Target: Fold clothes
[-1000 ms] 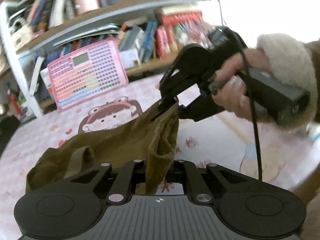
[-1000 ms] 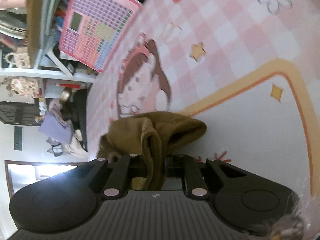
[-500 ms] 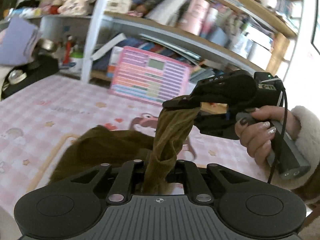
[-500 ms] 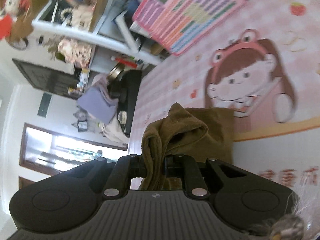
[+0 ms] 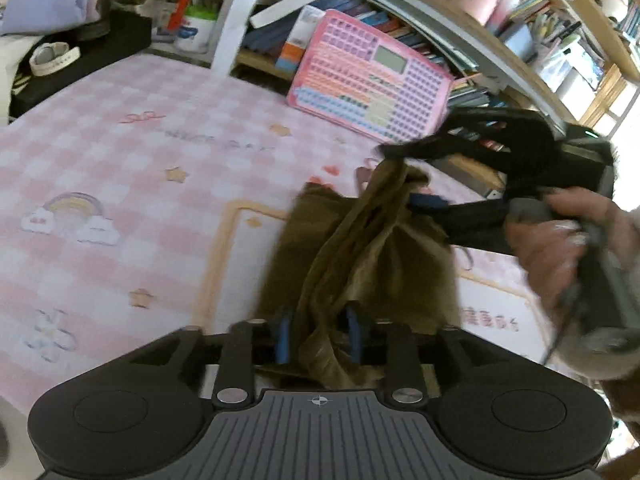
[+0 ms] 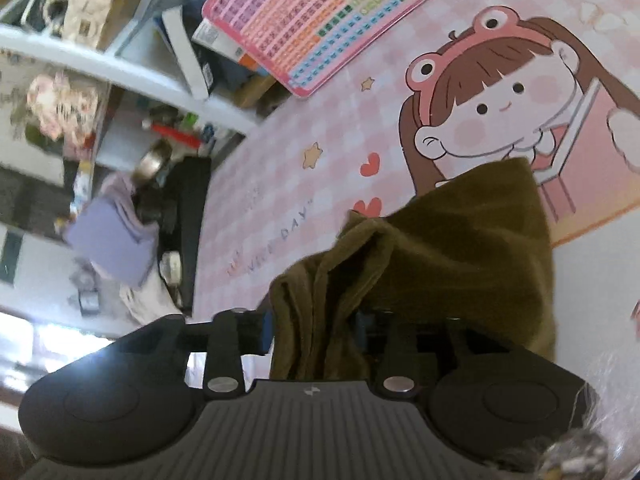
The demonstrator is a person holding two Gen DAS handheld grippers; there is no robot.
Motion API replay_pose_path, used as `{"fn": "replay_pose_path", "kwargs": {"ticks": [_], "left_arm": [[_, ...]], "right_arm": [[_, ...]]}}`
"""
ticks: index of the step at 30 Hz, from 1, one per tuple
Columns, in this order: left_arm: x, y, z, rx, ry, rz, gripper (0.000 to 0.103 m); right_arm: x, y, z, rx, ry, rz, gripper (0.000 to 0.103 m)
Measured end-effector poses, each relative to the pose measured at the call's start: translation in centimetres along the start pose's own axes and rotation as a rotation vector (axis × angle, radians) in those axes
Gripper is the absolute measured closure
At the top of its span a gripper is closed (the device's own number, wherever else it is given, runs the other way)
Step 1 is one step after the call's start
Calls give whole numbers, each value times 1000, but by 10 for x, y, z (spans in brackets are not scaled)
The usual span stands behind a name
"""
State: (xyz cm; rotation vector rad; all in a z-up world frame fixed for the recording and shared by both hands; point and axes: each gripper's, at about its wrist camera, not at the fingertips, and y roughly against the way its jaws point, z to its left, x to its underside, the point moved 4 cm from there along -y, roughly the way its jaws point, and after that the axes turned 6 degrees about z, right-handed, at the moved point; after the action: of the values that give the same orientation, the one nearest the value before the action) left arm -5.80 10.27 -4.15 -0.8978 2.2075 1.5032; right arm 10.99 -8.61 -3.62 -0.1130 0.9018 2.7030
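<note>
An olive-brown corduroy garment [image 5: 360, 256] hangs bunched between both grippers above the pink checked mat [image 5: 120, 168]. My left gripper [image 5: 318, 336] is shut on a fold of its near edge, blue pads on either side of the cloth. My right gripper [image 5: 404, 160] shows in the left wrist view at the upper right, held by a hand, shut on the garment's far edge. In the right wrist view the garment [image 6: 440, 256] drapes over my right gripper [image 6: 320, 332] and hides its fingertips.
A pink keyboard toy [image 5: 372, 92] leans against the bookshelf [image 5: 460, 40] at the mat's far edge. A cartoon girl print [image 6: 492, 96] is on the mat. Dark clutter and a purple cloth [image 6: 112, 240] lie off the mat's left end.
Both grippers have swung with the garment, which now hangs lower and closer to the mat. The left view has turned left and down, showing more of the mat.
</note>
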Motion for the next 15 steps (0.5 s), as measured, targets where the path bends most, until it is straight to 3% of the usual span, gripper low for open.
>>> {"fn": "replay_pose_path", "kwargs": {"ticks": [2,4,7,9,12,15], "left_arm": [[-7,3,11,16,-9,0,70],[-17,5,18,62,-11,-8,68],[-34,-1,20,162,31,-9,55],[-46,-14,18,223,61,11,53],[-62,-41,6,245,32,56,51],[-70,-61,-5,234,5,88,56]], "right_arm": [[6,13,2,-43,-20,-56,59],[13,32,-3,-30,-9,-121,56],[33,55,-15,114,77,-175,56],[50,62,-19,232,179,-186,55],[79,65,-25,362,310,-201,42],[98,60,-36,411,320,-178,41]]}}
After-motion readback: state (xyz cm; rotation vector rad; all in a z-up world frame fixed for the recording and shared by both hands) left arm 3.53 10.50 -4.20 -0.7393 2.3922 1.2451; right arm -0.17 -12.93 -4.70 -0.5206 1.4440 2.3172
